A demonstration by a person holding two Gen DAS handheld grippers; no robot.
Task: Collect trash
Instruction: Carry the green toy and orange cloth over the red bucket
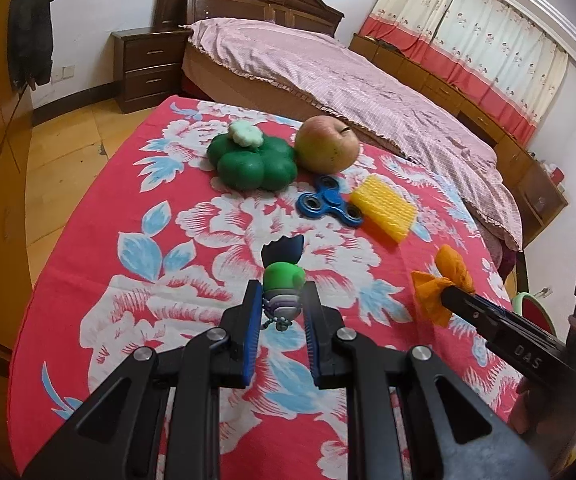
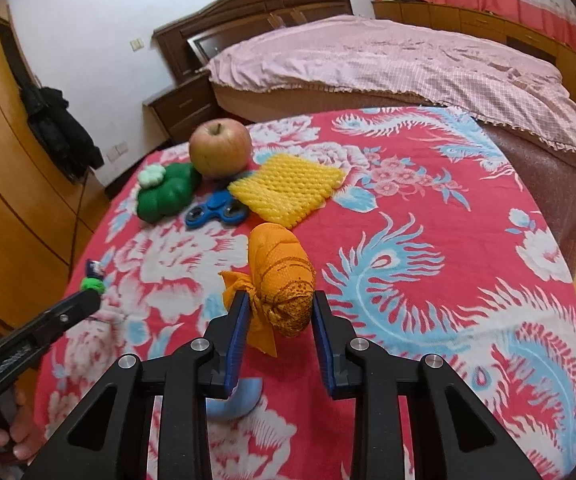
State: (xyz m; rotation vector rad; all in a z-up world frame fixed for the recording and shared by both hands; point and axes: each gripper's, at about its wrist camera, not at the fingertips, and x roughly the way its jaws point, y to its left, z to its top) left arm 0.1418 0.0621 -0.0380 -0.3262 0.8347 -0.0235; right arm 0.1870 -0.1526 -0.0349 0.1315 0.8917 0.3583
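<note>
Left gripper (image 1: 280,300): nearest to you on the left; its blue-padded jaws stand apart around a small green toy figure (image 1: 283,284), which lies between them with a gap showing on the right side.
Toy figure axis: it runs away from you, dark head at the far end.
Right gripper (image 2: 277,312): near right; its jaws straddle the orange mesh wad (image 2: 281,280), and you cannot tell whether they press it or only flank it.
Wad position: just ahead of the right fingertips, long axis pointing away, loose tail to the left.
Nearer hand: judged, the right, for the wad.
Farther: the yellow foam net (image 2: 288,190), blue spinner (image 2: 217,206), green flower-shaped toy (image 1: 253,162) and apple (image 1: 327,144) lie on the red floral cloth (image 1: 127,264).
</note>
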